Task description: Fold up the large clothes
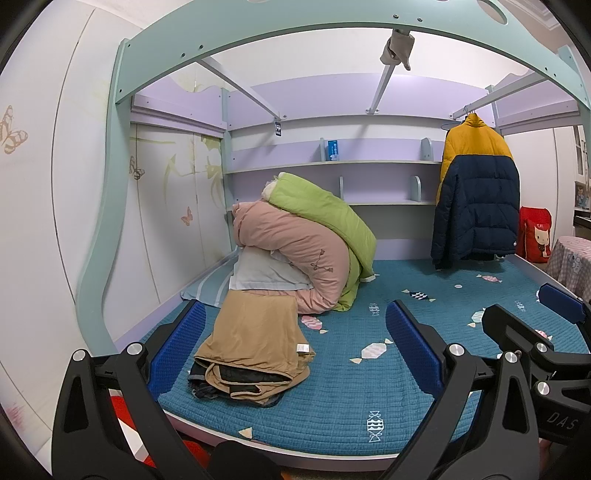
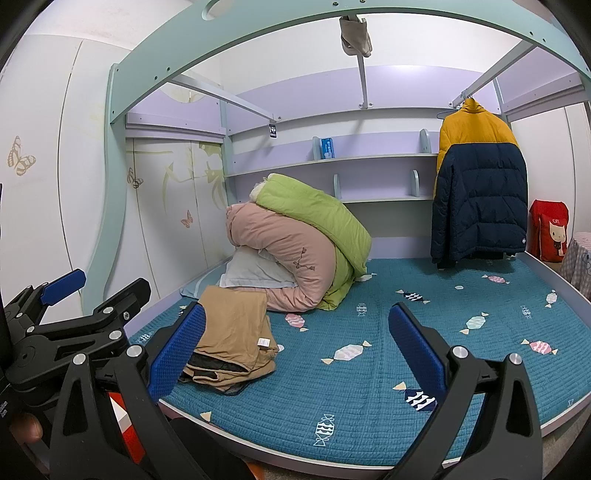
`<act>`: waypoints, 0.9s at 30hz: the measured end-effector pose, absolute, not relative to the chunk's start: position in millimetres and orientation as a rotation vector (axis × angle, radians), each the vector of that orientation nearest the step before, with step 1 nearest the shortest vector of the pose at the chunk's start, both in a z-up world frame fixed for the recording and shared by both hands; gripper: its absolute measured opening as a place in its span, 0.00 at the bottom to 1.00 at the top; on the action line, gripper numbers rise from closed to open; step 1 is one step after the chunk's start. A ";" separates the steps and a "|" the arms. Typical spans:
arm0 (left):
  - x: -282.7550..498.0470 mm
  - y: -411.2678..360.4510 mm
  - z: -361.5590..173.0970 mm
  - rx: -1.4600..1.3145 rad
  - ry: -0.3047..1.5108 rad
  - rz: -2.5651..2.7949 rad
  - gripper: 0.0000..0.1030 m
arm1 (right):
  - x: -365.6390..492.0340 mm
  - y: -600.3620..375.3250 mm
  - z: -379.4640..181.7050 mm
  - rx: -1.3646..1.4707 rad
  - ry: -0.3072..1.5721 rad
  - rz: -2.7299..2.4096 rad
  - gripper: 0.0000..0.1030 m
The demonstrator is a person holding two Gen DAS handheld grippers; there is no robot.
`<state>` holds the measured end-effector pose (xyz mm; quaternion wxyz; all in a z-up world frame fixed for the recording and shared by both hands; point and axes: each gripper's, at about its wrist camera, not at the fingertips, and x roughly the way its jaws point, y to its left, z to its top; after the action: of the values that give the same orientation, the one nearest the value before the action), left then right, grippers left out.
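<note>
A folded tan garment with a dark lining lies on the blue quilted bed near its front left; it also shows in the right wrist view. A yellow and navy puffer jacket hangs on a hanger at the back right, and shows in the right wrist view too. My left gripper is open and empty, held above the bed's front edge with the tan garment between its fingers in view. My right gripper is open and empty beside it, and shows at the right of the left wrist view.
Rolled pink and green quilts with a white pillow sit at the back left. Lilac shelves line the back wall. The teal bed frame arches overhead. A red cushion and checked cloth stand at right.
</note>
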<state>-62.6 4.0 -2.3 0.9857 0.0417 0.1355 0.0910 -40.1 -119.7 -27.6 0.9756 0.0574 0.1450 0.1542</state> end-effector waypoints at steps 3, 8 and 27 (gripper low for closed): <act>-62.5 4.1 -2.4 0.083 0.274 0.182 0.95 | -40.3 -119.3 -27.6 0.116 0.293 0.310 0.93; -62.6 3.9 -1.9 0.084 0.272 0.183 0.95 | -40.2 -119.4 -27.6 0.117 0.293 0.311 0.93; -64.2 6.9 -2.2 0.086 0.275 0.190 0.95 | -40.6 -119.1 -28.6 0.119 0.296 0.309 0.93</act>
<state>-64.2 6.9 -2.2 0.9851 0.0429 0.1370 0.0944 -40.6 -119.1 -28.6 0.9755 0.0588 0.1466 0.1533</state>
